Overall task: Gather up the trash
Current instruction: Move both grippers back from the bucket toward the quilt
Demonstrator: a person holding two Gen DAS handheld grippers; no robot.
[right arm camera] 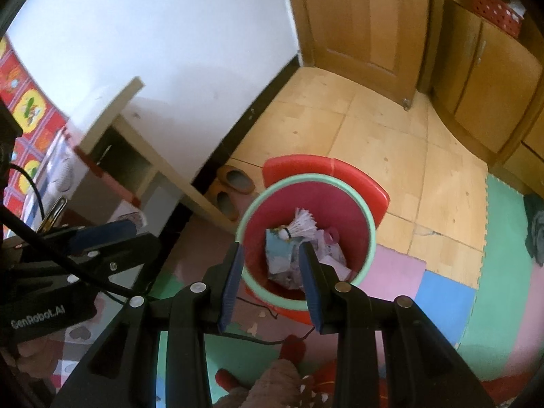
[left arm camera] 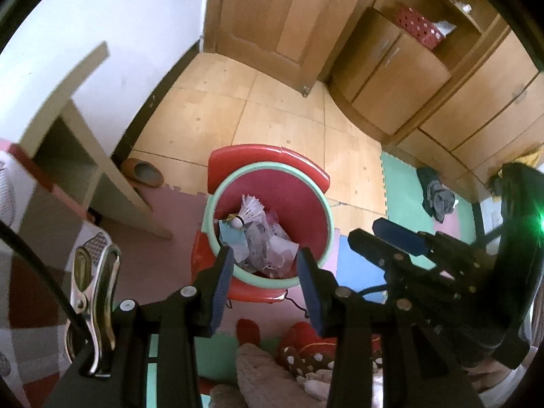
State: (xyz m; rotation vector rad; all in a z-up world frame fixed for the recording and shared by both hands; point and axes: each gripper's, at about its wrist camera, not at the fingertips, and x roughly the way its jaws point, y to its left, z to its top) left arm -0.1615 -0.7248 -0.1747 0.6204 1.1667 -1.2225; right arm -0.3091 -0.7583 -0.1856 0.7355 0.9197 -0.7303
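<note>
Bin [left arm camera: 326, 204]: on floor — shuttlecock [left arm camera: 250, 209] atop paper trash inside.
Left hand-held gripper [left arm camera: 265, 272]: above bin — jaws apart, empty.
Right hand-held gripper [right arm camera: 272, 272]: likewise.

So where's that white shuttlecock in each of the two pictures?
Left wrist view: the shuttlecock lies on the trash inside the red bin, just above picture centre.
Right wrist view: the shuttlecock is in the same bin, slightly right of centre.
Shared landmark: the wooden door at top.
</note>
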